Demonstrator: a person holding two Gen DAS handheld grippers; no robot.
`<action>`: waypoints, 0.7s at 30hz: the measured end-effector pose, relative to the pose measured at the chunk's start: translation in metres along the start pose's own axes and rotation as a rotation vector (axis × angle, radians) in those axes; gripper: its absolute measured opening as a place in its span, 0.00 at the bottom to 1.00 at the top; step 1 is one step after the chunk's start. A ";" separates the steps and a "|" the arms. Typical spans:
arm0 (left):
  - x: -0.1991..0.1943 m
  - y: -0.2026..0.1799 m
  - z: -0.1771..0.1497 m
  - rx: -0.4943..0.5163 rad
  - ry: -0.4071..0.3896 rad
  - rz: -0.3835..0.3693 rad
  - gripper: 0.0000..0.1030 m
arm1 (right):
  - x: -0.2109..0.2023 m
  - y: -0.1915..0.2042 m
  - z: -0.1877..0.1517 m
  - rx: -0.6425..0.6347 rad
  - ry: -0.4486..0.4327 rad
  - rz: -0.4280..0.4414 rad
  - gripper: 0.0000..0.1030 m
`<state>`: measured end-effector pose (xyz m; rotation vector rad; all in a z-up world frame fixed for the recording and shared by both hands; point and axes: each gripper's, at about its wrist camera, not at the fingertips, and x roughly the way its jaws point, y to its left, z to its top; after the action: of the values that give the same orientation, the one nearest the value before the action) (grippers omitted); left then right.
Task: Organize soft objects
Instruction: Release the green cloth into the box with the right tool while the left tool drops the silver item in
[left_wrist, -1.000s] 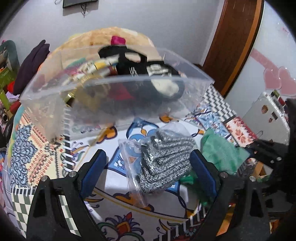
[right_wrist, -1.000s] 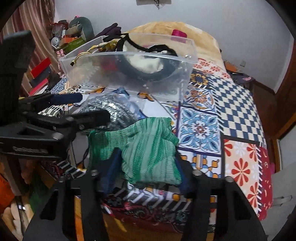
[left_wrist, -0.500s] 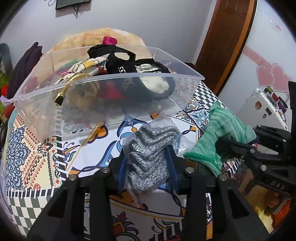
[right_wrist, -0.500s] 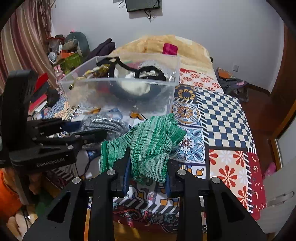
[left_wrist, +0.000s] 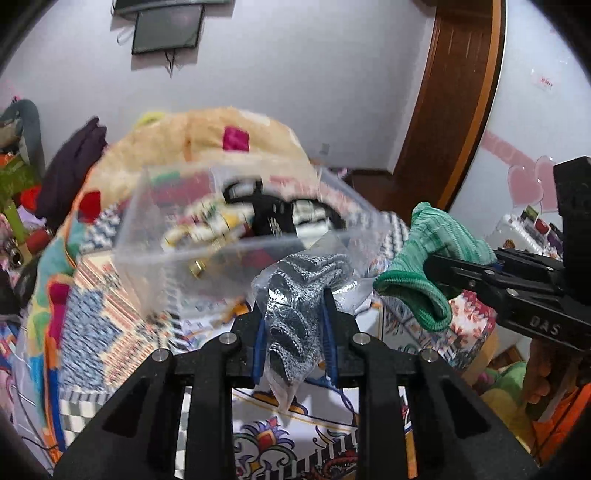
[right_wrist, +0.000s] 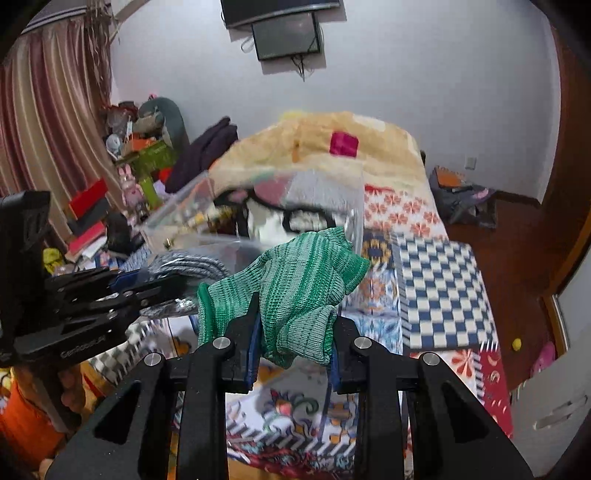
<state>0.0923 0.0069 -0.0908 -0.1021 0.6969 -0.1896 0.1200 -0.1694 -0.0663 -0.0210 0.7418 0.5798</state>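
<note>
Left wrist view: the left gripper (left_wrist: 293, 325) clamps a bagged grey knit (left_wrist: 295, 295) aloft before the clear bin (left_wrist: 236, 240).

Right wrist view: the right gripper (right_wrist: 293, 339) pinches a green knit (right_wrist: 295, 288). Both seem mid-carry; next, release over the bin.

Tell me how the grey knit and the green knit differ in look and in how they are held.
The grey knit is sealed in a clear plastic bag; the green knit is bare. The grey knit is speckled grey and white; the green knit is striped in light and dark green. The left gripper grips the grey knit, the right gripper the green knit. Both are lifted off the bedspread, near the clear bin.
</note>
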 end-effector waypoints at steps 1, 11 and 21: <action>-0.006 0.000 0.004 0.001 -0.019 0.001 0.25 | -0.002 0.001 0.004 0.002 -0.015 0.003 0.25; -0.036 0.008 0.046 -0.004 -0.172 0.050 0.25 | -0.005 0.010 0.046 0.004 -0.138 0.017 0.25; -0.004 0.025 0.068 -0.025 -0.170 0.115 0.25 | 0.028 0.014 0.062 -0.005 -0.127 -0.023 0.26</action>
<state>0.1365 0.0342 -0.0404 -0.1001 0.5344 -0.0612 0.1691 -0.1301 -0.0355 0.0029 0.6166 0.5555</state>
